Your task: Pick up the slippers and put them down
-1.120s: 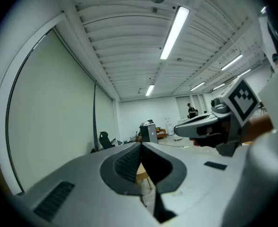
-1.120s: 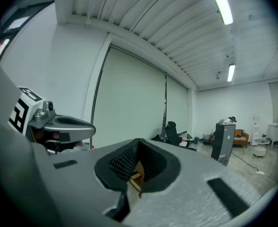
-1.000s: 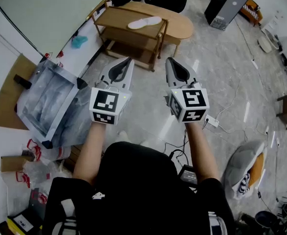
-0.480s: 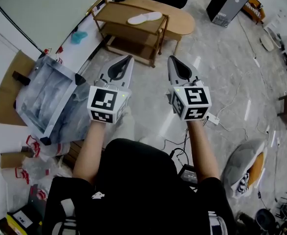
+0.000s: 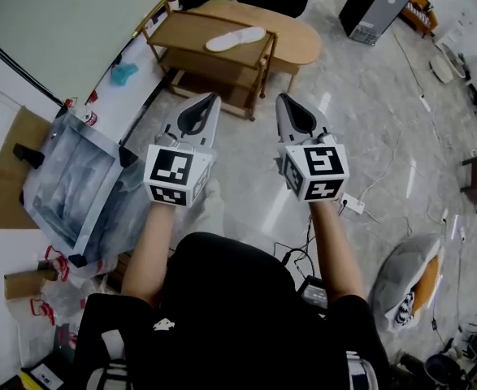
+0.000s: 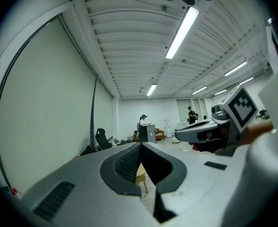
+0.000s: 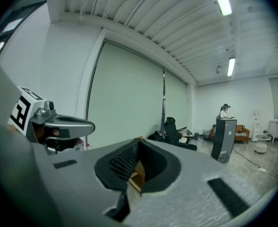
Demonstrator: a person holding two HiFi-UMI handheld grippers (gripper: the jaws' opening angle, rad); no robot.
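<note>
One white slipper (image 5: 236, 38) lies on the top shelf of a wooden rack (image 5: 191, 31), far ahead of both grippers. My left gripper (image 5: 214, 98) is held level over the floor, short of the rack, shut and empty. My right gripper (image 5: 280, 98) is beside it, also shut with nothing between its jaws. In the left gripper view the left gripper (image 6: 140, 146) has its pads together, and the right gripper (image 6: 200, 132) shows at the right. In the right gripper view the right gripper (image 7: 138, 144) is closed too, with the rack's wood just visible beyond the tips.
An oval wooden table (image 5: 301, 41) stands behind the rack, with a black computer tower (image 5: 375, 6) to its right. A metal tray on plastic sheeting (image 5: 74, 179) lies on the left. Cables and a power strip (image 5: 353, 204) cross the marble floor; a bag (image 5: 409, 281) sits at the lower right.
Both grippers have moved forward a little with the person, still side by side and shut. A foot has stepped into view beneath the left gripper.
</note>
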